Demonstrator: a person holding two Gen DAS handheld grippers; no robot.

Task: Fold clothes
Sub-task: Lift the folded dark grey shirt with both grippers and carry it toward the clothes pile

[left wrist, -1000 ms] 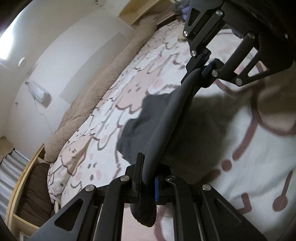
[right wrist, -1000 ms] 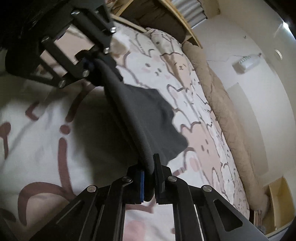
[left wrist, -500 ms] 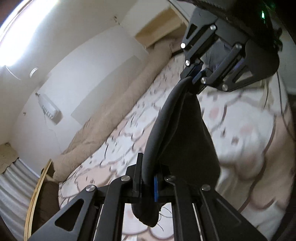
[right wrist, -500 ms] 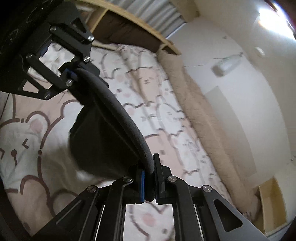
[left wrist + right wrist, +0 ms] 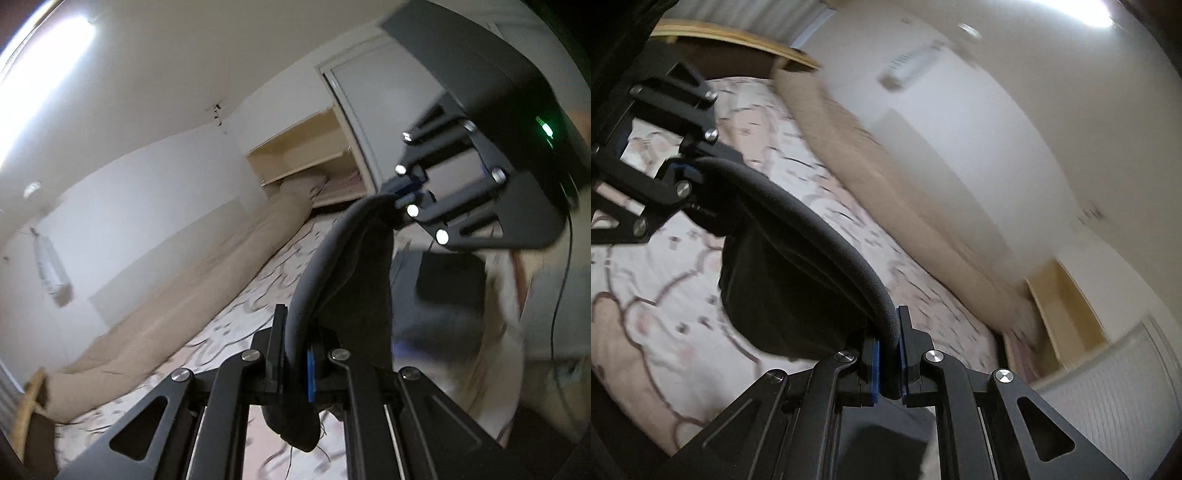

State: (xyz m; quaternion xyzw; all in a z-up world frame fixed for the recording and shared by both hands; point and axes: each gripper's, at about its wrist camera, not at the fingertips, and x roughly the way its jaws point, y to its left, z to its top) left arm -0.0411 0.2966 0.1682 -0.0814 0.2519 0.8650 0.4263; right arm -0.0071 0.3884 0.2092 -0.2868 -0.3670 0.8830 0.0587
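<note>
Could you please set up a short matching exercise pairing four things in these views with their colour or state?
Things:
1. garment
2. left tongs
3. rolled blanket
4. bedspread

Descriptions:
a. beige, along the wall
b. dark grey, hanging clear of the bed
c. pale with a brown cartoon pattern
d. shut on the garment's edge

Pairs: 1-b, 2-d, 3-a, 4-c

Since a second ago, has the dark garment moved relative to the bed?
Yes. The dark garment, pinched by the left gripper and right gripper, lay partly on the patterned bedspread and now hangs clear above it.
</note>
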